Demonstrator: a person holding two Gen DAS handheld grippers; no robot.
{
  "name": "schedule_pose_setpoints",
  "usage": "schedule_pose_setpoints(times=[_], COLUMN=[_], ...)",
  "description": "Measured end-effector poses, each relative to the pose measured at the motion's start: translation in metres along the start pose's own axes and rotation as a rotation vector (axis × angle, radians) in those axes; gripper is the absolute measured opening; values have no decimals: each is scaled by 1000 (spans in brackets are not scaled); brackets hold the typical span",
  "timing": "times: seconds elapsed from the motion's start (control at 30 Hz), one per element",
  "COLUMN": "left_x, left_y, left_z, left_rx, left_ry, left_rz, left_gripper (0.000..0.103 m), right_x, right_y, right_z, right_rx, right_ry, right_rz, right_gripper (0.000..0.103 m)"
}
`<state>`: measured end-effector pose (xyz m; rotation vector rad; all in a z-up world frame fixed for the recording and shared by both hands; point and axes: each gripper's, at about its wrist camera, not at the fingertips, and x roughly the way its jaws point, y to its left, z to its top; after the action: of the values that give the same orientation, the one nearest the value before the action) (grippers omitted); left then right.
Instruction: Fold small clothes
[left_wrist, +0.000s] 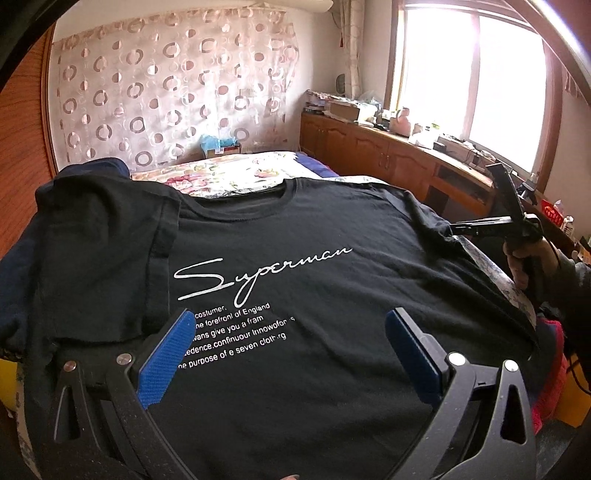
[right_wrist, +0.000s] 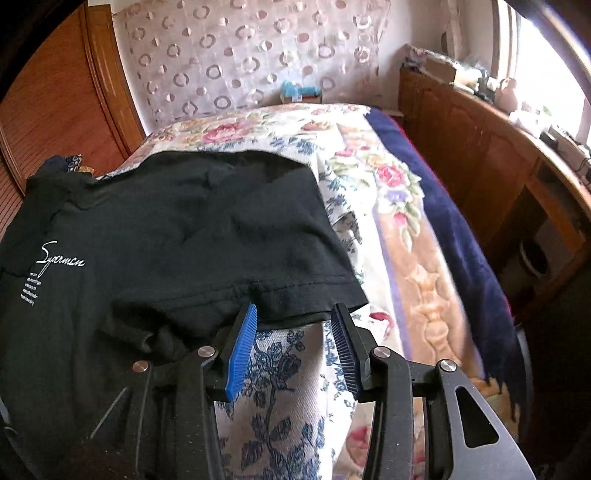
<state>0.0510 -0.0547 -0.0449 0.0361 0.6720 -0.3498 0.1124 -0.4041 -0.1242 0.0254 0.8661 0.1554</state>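
Note:
A black T-shirt (left_wrist: 295, 369) with white "Superman" lettering lies front up on the bed. Its left sleeve (left_wrist: 103, 251) is folded in over the chest. My left gripper (left_wrist: 290, 317) hovers open above the printed lines, with nothing between its blue pads. A hand holds my right gripper (left_wrist: 465, 228) at the shirt's right shoulder edge. In the right wrist view, the right gripper (right_wrist: 295, 308) stands open. The hem of the spread right sleeve (right_wrist: 229, 229) lies just at its fingertips (right_wrist: 247, 332), and the pads do not press on it.
A floral bedspread (right_wrist: 369, 177) and a dark blue blanket (right_wrist: 454, 229) cover the bed beyond the shirt. A wooden cabinet (left_wrist: 391, 155) with clutter runs under the window at the right. Red cloth (left_wrist: 550, 373) lies by the shirt's right side, and a navy garment (left_wrist: 18, 266) at its left.

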Motion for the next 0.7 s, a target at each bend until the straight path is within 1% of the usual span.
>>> schedule_pose_setpoints(times=[0.07, 0.17, 0.2, 0.23, 0.3, 0.37, 0.43, 0.57, 0.7], left_x=[1, 0, 0, 0, 0, -1, -2, -3, -7], left_y=[0, 1, 2, 2, 3, 4, 4, 6, 10], left_z=[0, -1, -1, -1, -2, -2, -3, -4, -3], left_rx=[-2, -5, -6, -7, -9, -11, -14, -16, -27], left_ry=[5, 6, 5, 5, 5, 4, 5, 6, -5], left_rz=[2, 4, 4, 5, 8, 8, 9, 15, 20], left_gripper=[103, 103, 103, 103, 103, 103, 103, 103, 103], right_x=[1, 1, -1, -3, -1, 0, -4, -15, -33], right_y=[-1, 3, 5, 9, 13, 16, 21, 30, 57], right_z=[4, 11, 12, 9, 7, 5, 5, 11, 22], right_rx=[1, -36, -55, -90, -142, -161, -186, -207, -267], right_ry=[-1, -12, -18, -31, -35, -41, -68, -130, -202], right_rz=[13, -2, -15, -46, -74, -84, -106, -99, -59], right_gripper=[43, 37, 26, 3, 3, 3, 3, 3, 3])
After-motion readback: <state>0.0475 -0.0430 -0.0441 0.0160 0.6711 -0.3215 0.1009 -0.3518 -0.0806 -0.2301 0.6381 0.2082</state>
